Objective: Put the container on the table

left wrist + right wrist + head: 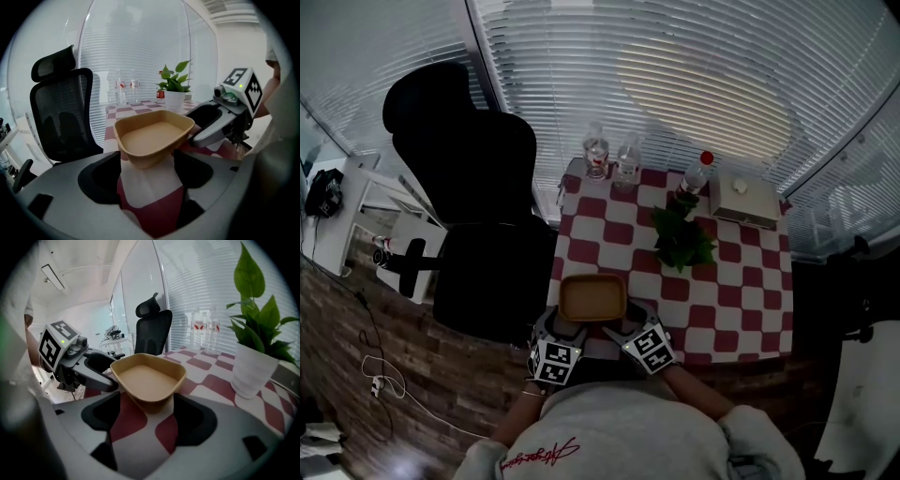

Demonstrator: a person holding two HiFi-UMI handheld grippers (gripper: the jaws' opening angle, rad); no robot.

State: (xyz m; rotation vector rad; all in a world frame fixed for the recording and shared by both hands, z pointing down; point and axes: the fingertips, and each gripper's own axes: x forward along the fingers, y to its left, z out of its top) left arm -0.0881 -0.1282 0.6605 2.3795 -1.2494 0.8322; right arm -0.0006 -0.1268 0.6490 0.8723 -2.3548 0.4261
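Holding the left gripper (560,330) and right gripper (634,329) side by side at the near edge of the table (750,309); spreading both pairs of jaws wide, clamping nothing; pointing each gripper downward at one near corner of the container (592,297), sitting flat and upright on the red-and-white checks close to that near edge, empty inside; lining each corner up with the gap between the jaws, right at the tips, pads not pressing on the walls, though hard to say whether brushing them; facing, farther along the table, a plant (682,239) in a white pot, well apart from the container; beyond that, clear bottles (609,159) along the far edge and a white box (746,199) at the far right corner; flanking the table's left side, a black chair (473,206).
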